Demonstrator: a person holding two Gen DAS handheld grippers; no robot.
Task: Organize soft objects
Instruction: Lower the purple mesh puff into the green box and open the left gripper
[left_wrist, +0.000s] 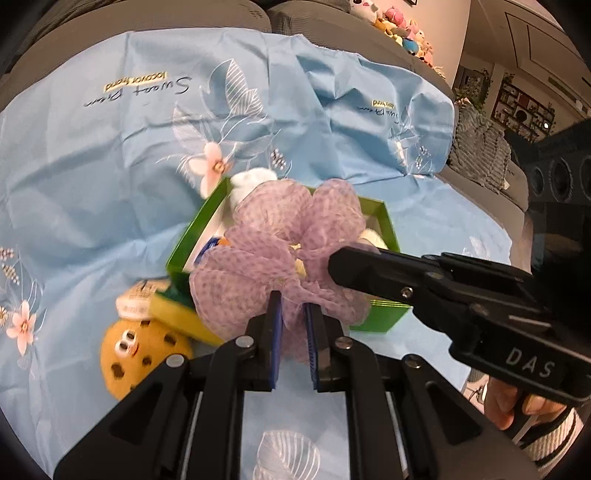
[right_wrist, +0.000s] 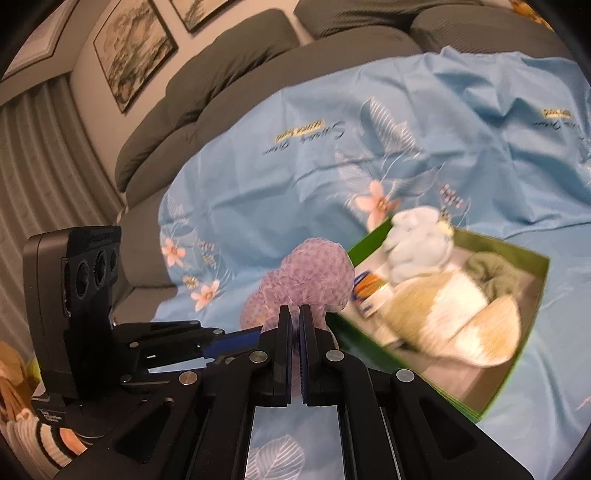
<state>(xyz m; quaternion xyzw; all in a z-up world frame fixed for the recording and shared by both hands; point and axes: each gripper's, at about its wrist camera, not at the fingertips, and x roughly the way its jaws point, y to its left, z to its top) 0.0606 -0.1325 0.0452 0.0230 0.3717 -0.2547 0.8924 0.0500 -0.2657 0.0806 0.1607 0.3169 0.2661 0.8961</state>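
Pinching purple mesh scrunchie: left gripper, right gripper, fingers nearly closed.

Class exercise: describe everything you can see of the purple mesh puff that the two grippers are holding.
The purple mesh puff is a ruffled ball of fine, translucent lilac netting, bunched into lobes. It hangs in front of the green box, above the blue cloth. The left gripper and the right gripper each pinch a fold of it.
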